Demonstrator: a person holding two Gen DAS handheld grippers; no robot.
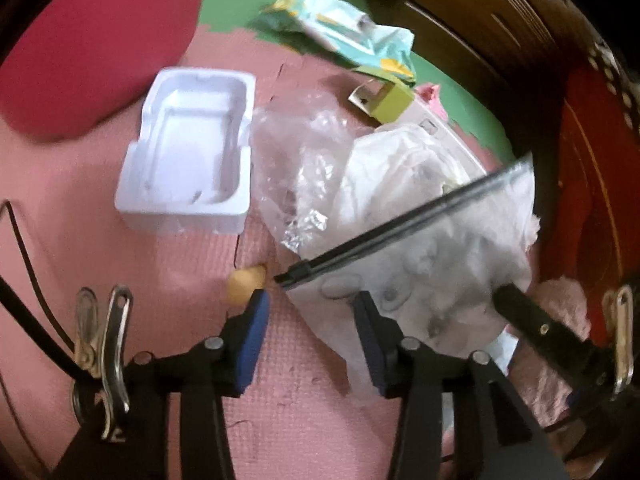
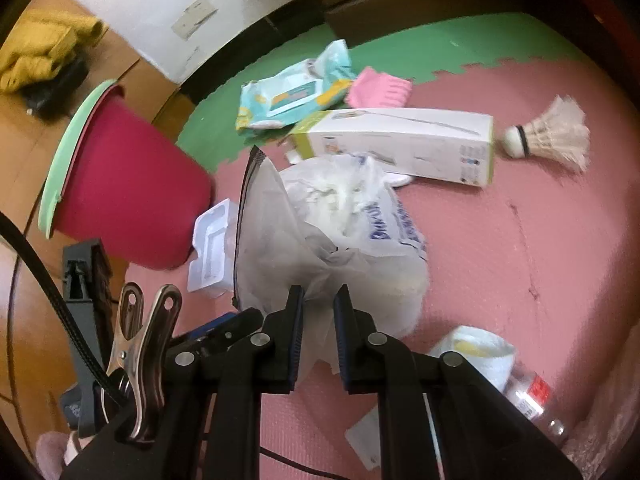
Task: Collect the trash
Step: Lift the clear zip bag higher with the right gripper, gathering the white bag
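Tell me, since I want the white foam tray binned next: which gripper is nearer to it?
Left. The left gripper hovers open just below-right of the white foam tray; the right gripper is farther off, jaws pinching the plastic bag.

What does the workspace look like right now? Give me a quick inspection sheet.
Surface: pink foam mat with a green mat behind it.
Job's things: white plastic bag with a zip strip, white tray, long box, wipes pack, bottle, red bin tipped on its side.
Clutter: shuttlecock, pink item, yellow scrap.
Grippers: right gripper shut on the bag; left gripper open beside the bag's edge.
Cables: black cable at the rig.
Surroundings: wooden floor, white wall.
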